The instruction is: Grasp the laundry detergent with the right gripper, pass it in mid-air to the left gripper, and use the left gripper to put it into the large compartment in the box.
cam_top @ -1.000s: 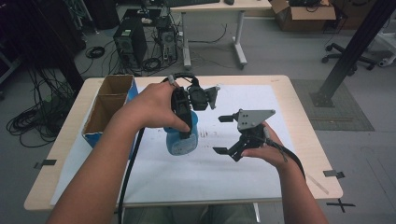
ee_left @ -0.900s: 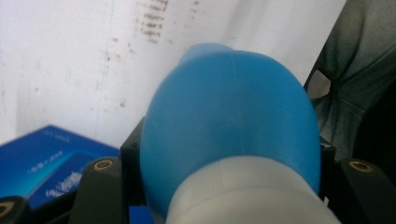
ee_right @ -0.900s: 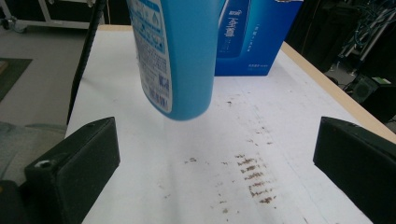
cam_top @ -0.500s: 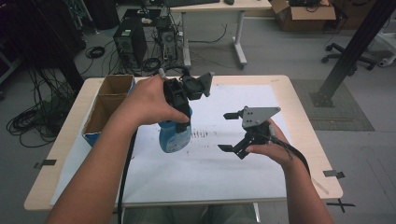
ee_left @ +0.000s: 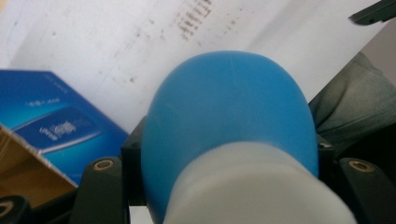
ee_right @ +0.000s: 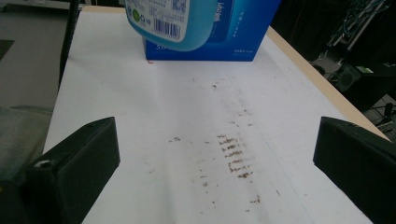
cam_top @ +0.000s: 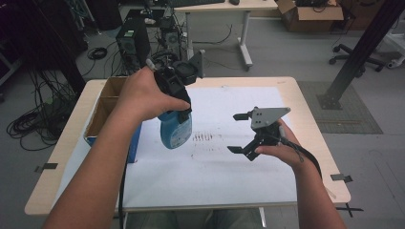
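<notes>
Bottle [cam_top: 175, 130], blue, hangs clamped in the left gripper [cam_top: 174, 90] above the white sheet [cam_top: 215, 167], just right of the box [cam_top: 111, 112] at the table's left. To its right, the right gripper [cam_top: 239, 132] gapes wide, holding nothing, over brown smudges [cam_top: 204, 137].

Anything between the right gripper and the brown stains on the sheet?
Nothing visible. The right gripper is open above the white sheet, bare paper ahead to the stains. The bottle, in the left gripper, hangs off to the side.
</notes>
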A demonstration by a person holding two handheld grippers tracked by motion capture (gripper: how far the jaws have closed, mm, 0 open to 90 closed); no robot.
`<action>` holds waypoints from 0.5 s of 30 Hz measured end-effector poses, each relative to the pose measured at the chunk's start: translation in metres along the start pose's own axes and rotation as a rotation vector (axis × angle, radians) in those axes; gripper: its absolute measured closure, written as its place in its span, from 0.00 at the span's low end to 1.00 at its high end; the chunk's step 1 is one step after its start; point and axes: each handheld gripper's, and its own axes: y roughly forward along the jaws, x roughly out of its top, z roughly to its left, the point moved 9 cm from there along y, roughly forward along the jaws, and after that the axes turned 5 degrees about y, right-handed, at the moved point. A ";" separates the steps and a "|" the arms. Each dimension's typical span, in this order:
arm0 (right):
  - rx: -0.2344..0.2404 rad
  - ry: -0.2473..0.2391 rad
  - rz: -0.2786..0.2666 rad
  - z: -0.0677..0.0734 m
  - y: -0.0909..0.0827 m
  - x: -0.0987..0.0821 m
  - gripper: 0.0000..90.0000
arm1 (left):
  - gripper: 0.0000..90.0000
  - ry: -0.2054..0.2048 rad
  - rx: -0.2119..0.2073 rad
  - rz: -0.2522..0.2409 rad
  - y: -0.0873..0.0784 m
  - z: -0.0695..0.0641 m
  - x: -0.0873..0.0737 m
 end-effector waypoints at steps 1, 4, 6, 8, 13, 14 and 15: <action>-0.002 0.000 0.005 -0.001 -0.001 -0.001 0.00 | 0.43 -0.010 -0.004 0.006 -0.002 0.002 -0.002; -0.004 -0.003 0.015 -0.003 -0.003 -0.002 0.00 | 0.43 -0.032 -0.013 -0.002 -0.007 0.007 -0.004; -0.004 -0.006 0.024 -0.006 -0.005 -0.002 0.00 | 0.43 -0.055 -0.017 -0.008 -0.011 0.012 -0.007; -0.009 -0.013 0.036 -0.009 -0.007 -0.002 0.00 | 0.43 -0.066 -0.016 -0.005 -0.013 0.015 -0.009; -0.010 -0.026 0.072 -0.017 -0.013 0.000 0.00 | 0.43 -0.105 -0.024 -0.022 -0.022 0.026 -0.015; -0.009 -0.030 0.083 -0.018 -0.015 0.000 0.00 | 0.43 -0.108 -0.026 -0.021 -0.022 0.028 -0.016; -0.008 -0.037 0.091 -0.020 -0.016 0.000 0.00 | 0.43 -0.116 -0.027 -0.023 -0.024 0.030 -0.018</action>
